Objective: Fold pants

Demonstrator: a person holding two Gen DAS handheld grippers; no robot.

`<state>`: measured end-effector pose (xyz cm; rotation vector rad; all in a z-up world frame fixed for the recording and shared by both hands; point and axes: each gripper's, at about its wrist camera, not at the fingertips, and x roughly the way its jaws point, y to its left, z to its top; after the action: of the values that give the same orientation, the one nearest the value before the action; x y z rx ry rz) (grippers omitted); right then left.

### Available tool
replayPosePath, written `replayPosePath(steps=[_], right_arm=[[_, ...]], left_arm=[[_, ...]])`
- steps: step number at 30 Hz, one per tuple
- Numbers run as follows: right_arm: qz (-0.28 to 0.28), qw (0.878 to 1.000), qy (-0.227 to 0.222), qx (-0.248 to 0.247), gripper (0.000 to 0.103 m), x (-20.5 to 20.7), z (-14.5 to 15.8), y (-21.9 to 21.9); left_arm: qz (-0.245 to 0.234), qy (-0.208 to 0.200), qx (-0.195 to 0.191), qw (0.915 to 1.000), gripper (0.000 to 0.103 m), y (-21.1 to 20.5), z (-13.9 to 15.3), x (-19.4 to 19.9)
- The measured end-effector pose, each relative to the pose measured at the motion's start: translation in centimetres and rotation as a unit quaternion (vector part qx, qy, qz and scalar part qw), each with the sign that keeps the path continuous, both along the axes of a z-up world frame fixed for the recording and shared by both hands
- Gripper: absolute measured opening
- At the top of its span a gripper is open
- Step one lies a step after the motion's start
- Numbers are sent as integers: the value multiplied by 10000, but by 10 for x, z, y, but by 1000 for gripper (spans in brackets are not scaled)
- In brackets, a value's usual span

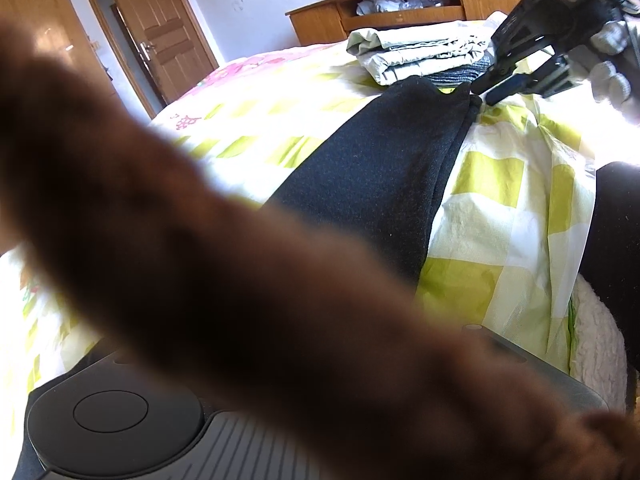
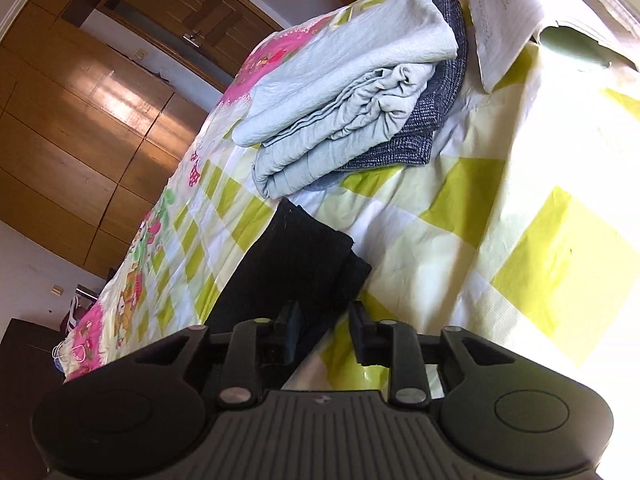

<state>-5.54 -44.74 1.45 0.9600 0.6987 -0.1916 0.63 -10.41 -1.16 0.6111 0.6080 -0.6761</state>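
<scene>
Black pants (image 1: 380,160) lie stretched along the checked bedspread (image 1: 492,216), legs stacked, with the far end near a pile of folded clothes. In the left wrist view a blurred dark brown cloth (image 1: 240,280) covers the lens foreground and hides my left gripper's fingers. My right gripper (image 1: 496,86) shows there at the pants' far end, its tips at the cloth. In the right wrist view my right gripper (image 2: 324,330) has its fingers apart, with the edge of the black pants (image 2: 296,264) between and ahead of them.
A pile of folded pale green cloth (image 2: 344,92) on a grey knit piece (image 2: 436,120) lies on the bed past the pants. A folded white item (image 2: 504,20) lies beside it. A wooden cabinet (image 1: 400,12), door (image 1: 160,40) and wardrobe (image 2: 80,120) stand around the bed.
</scene>
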Motion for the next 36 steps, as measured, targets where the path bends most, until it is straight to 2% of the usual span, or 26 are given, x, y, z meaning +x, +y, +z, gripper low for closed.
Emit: replayPosePath(steps=[8,12,16,22,23,24,25,27,31,34,35,36], right_arm=[[147,9998,65,122,63,39,-20,20],[84,9998,-8,199,65,43,-23,25],[-12,9978,-195,640,66,34,-25,22],[173,9987,-109,462,65,45,-29,26],[93,9988,-142,461,64,47,-28,27],[18,9988,-178,462,58,48,-29,27],[-43,9985,-200,503,30,49,-30,27],[-154,9958,-344,838,27,46,-35,23],[-255,9911,-787,1042,25,29,-22,13],[-431,9921,-983,654,25,14,-4,7],[-526,9936,-867,494,25,12,-6,4],[-588,9951,-679,420,25,12,-11,1]], left_arm=[[55,-13,-54,10000,48,1,1,-3],[117,39,-126,9998,48,2,0,-1],[155,58,-169,9997,48,0,-2,0],[163,100,-232,9995,48,4,0,0],[162,110,-221,9996,48,4,0,1],[177,113,-211,9996,48,3,-1,2],[198,120,-218,9995,48,2,-1,3],[224,118,-227,9994,48,1,0,3],[196,89,-169,9996,49,-1,2,2],[133,11,-337,9993,49,-2,12,0],[108,-22,-428,9990,51,-3,16,-1],[84,-41,-497,9987,56,-4,18,-2]])
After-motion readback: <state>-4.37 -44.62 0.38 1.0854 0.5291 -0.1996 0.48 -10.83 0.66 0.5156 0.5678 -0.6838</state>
